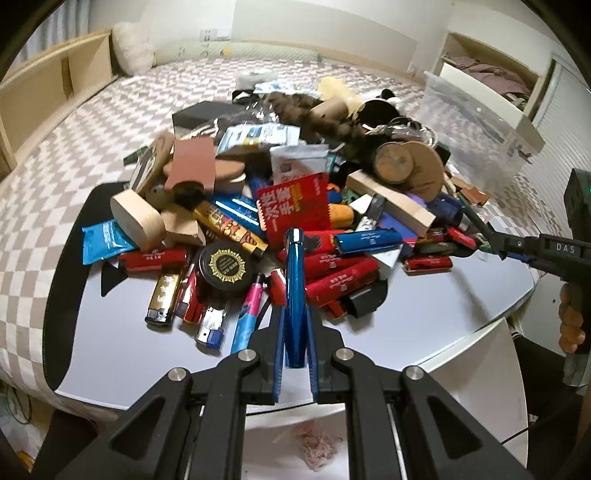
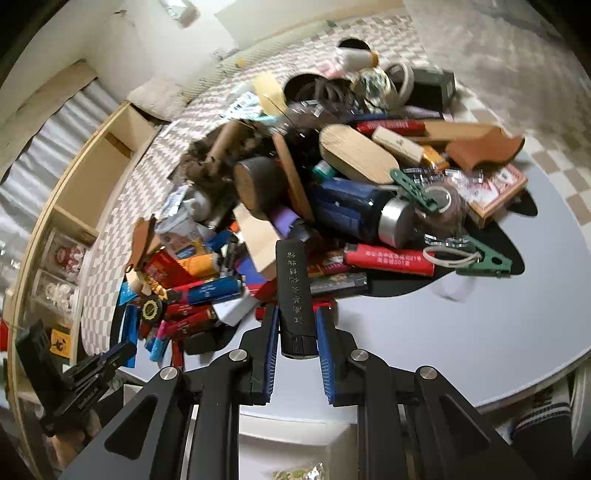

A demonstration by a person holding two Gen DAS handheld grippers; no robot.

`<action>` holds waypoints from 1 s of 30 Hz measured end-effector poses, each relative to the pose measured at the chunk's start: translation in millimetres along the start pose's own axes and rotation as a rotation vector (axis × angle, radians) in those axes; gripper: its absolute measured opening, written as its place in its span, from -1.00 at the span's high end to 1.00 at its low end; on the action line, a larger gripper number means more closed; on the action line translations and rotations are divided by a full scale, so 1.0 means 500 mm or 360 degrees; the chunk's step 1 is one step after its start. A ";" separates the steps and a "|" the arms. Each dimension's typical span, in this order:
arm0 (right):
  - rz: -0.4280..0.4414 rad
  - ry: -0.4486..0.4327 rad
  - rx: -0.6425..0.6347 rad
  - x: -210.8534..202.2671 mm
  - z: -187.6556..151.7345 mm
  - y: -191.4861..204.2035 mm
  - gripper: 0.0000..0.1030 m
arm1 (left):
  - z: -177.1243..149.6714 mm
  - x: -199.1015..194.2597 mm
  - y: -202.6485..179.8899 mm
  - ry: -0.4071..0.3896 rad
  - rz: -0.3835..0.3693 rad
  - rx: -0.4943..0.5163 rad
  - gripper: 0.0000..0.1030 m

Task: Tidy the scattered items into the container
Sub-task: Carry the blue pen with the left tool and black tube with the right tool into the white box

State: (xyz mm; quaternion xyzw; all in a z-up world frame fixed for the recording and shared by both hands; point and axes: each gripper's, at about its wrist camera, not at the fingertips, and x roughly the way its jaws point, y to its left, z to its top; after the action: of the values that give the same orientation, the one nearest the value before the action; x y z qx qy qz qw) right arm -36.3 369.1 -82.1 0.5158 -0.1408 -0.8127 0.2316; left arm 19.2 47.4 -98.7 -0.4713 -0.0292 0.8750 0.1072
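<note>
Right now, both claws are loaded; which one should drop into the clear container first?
Probably the right claw, gripping the black lighter: the clear container sits on its side. The left claw holds a blue lighter.

Both views are evenly and fairly brightly lit, apparently from soft room light overhead, with the wall [image 1: 325,18] washed nearly white. The tabletop [image 1: 122,347] carries only faint, short shadows under the clutter. Small glare spots sit on the blue lighter [image 1: 294,295] in the left wrist view. Strong fisheye bending curves the bed frame [image 2: 44,206] and darkens every corner to black. The right wrist view is smeared at its far right side, probably motion blur; nearer items stay reasonably sharp.
</note>
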 end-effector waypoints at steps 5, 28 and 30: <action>0.0033 -0.0071 -0.0060 -0.006 -0.017 0.056 0.58 | -0.006 -0.030 -0.008 -0.0050 -0.0021 0.0023 0.78; 0.0060 -0.0198 -0.0268 -0.029 -0.139 0.207 0.58 | -0.036 -0.118 -0.057 -0.0219 -0.0013 0.0165 0.78; 0.0046 -0.0202 -0.0283 -0.026 -0.148 0.217 0.58 | -0.046 -0.122 -0.058 -0.0219 -0.0009 0.0168 0.78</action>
State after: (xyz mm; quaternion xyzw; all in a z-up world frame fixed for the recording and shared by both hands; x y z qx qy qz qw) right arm 60.2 284.0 -52.8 0.4385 -0.0900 -0.8496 0.2787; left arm 75.3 61.5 -57.0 -0.4036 0.0084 0.9053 0.1323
